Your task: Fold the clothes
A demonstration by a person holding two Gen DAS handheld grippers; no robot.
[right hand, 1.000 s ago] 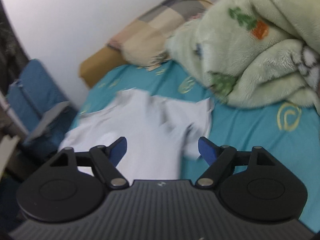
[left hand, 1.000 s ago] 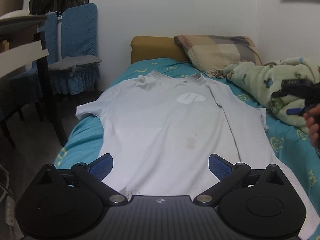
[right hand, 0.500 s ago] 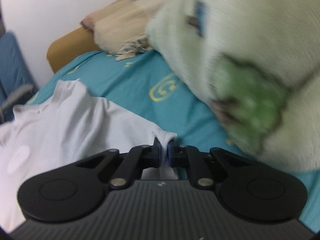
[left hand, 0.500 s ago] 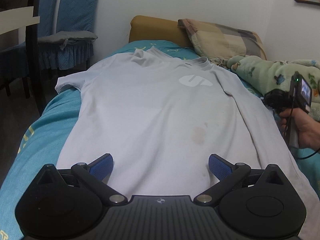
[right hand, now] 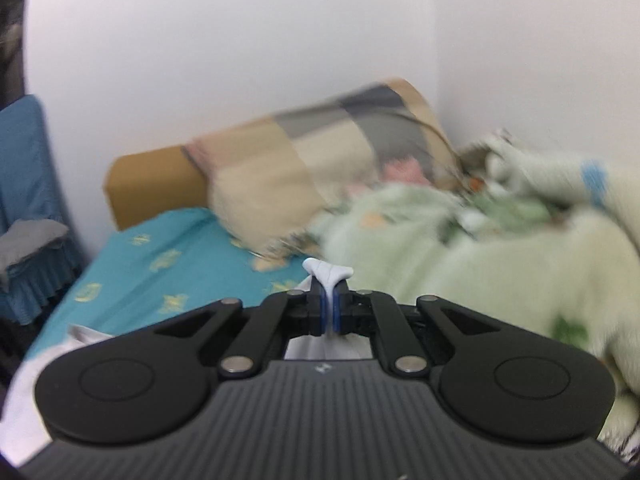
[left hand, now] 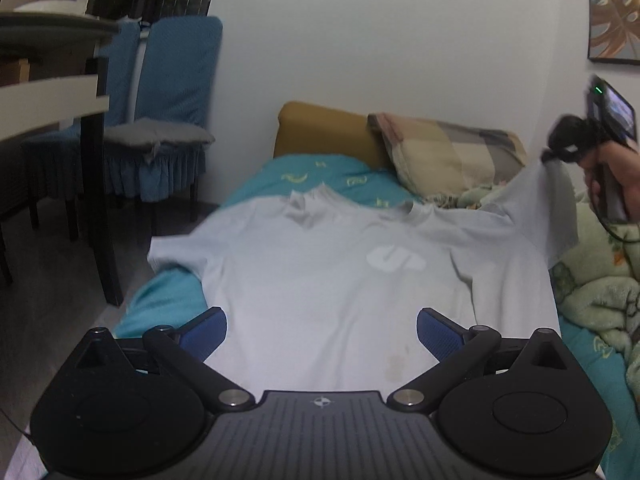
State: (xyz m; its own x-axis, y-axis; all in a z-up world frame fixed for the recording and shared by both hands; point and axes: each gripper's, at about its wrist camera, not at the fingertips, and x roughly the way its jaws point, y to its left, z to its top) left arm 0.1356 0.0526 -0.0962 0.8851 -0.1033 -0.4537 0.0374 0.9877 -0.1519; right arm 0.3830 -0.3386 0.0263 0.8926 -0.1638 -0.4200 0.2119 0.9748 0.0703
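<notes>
A white T-shirt (left hand: 328,280) with a pale chest logo lies face up along the bed. Its right sleeve (left hand: 548,200) is lifted off the bed, pinched by my right gripper (left hand: 554,156), which a hand holds high at the right edge of the left wrist view. In the right wrist view that gripper (right hand: 329,312) is shut on a tuft of the white sleeve (right hand: 328,272) that pokes out past the pads. My left gripper (left hand: 322,330) stands open above the shirt's lower part, with nothing between its fingers.
A teal bedsheet (left hand: 316,170) covers the bed. A plaid pillow (left hand: 444,156) leans on a mustard headboard (left hand: 320,128). A green fleece blanket (left hand: 600,292) is piled along the right side. Blue-covered chairs (left hand: 168,120) and a dark table (left hand: 52,80) stand left of the bed.
My right gripper shut on the shirt's right sleeve edge and raised it off the bed. The left gripper stayed open and drew back a little from the shirt.
</notes>
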